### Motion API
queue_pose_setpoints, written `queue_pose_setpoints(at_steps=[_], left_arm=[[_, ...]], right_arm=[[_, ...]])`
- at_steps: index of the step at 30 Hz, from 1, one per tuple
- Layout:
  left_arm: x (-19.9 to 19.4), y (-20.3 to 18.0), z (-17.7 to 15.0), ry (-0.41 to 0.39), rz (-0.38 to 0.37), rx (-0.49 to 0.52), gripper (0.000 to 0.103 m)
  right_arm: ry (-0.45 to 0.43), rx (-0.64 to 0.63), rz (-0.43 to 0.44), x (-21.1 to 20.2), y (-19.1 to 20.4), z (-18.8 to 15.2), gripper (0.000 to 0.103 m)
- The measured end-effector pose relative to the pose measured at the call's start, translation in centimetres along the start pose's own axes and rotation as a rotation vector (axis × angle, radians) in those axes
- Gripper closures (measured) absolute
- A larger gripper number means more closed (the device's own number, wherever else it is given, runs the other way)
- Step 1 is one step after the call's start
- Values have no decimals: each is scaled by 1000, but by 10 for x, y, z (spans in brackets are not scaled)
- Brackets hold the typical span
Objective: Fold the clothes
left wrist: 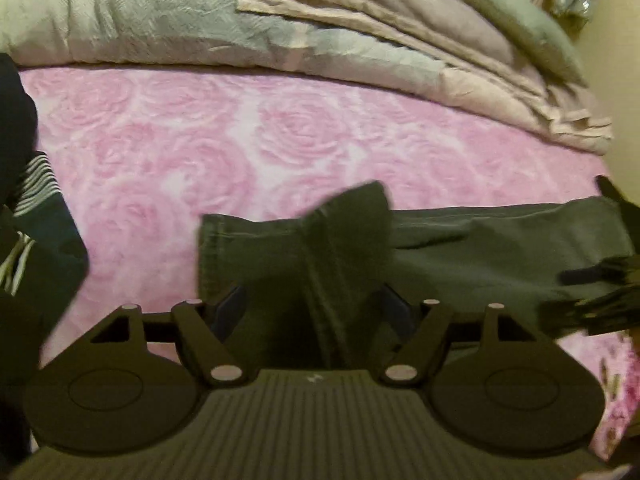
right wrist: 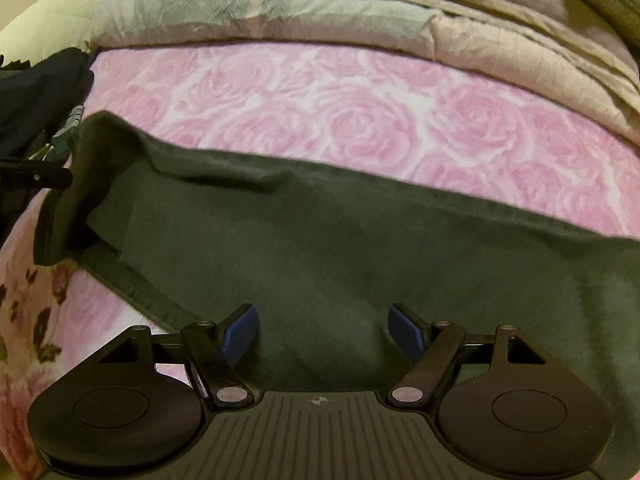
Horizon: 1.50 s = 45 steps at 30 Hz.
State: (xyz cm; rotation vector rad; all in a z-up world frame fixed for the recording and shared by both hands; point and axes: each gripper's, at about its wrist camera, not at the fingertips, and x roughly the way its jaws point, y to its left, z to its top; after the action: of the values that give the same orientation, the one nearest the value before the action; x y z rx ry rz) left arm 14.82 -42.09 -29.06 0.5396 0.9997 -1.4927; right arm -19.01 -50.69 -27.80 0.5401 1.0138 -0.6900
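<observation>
A dark green garment [left wrist: 480, 248] lies stretched across the pink rose blanket [left wrist: 280, 140]. My left gripper [left wrist: 312, 304] stands over its hemmed end. A bunched, blurred fold of the cloth rises between the wide-set fingers and partly hides the blue pads; I do not see them pressing on it. In the right wrist view the garment [right wrist: 320, 240] fills the middle, its left end curled up. My right gripper [right wrist: 322, 328] hovers over the cloth, its blue pads [right wrist: 240, 330] wide apart with nothing pinched. A dark blurred shape at the right edge of the left wrist view may be the right gripper.
A folded pale green and beige quilt [left wrist: 160, 20] lies along the back of the bed, with a green cushion [left wrist: 516, 36] on it. Dark and striped clothes [left wrist: 36, 240] are heaped at the left edge. A wall shows at the far right.
</observation>
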Motion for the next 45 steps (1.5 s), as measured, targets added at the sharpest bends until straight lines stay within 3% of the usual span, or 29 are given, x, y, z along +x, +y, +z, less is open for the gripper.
queue_pose_setpoints(at_steps=[4,5,6,7,9,11,15,21,25,26,27,31,34,37,41,45], left_arm=[[5,-8,-11,67,-44,26,35],[10,-7,-13,92,-53,28,48],[12,-6,-12,114,-63,29,80],[15,-4,-12,135,-72,30,92],[3,2,1,122,-96,16,99],[-10,13,17,107,-110,-30,99],[-19,64,50,100,-45,-158,98],[18,81,31,248,80,-90,99],[16,80,25,211,67,-69,92],[14,79,25,190,55,-63,85],[15,76,28,173,49,-47,81],[31,57,43,135,7,35,81],[55,44,45,174,11,100,81],[72,40,38,231,54,147,81],[67,14,38,214,103,231,81],[67,-38,47,174,77,365,76]], right_arm=[[14,15,5,3,6,-5,27],[16,12,7,4,8,-5,27],[16,7,8,5,10,-5,27],[13,1,9,4,12,-3,27],[4,-10,9,2,14,0,27],[-9,-17,3,-1,16,4,27],[-28,-13,-11,-1,15,13,27],[-24,-13,-14,7,17,14,27],[-3,-8,-7,18,16,5,27],[-1,0,-2,22,15,6,27],[-3,8,6,26,13,8,27],[-22,25,55,45,7,23,27],[-27,70,78,75,-4,42,27],[-61,71,94,92,-10,64,16],[-127,129,122,76,-36,73,16],[-161,119,-3,36,-92,55,16]])
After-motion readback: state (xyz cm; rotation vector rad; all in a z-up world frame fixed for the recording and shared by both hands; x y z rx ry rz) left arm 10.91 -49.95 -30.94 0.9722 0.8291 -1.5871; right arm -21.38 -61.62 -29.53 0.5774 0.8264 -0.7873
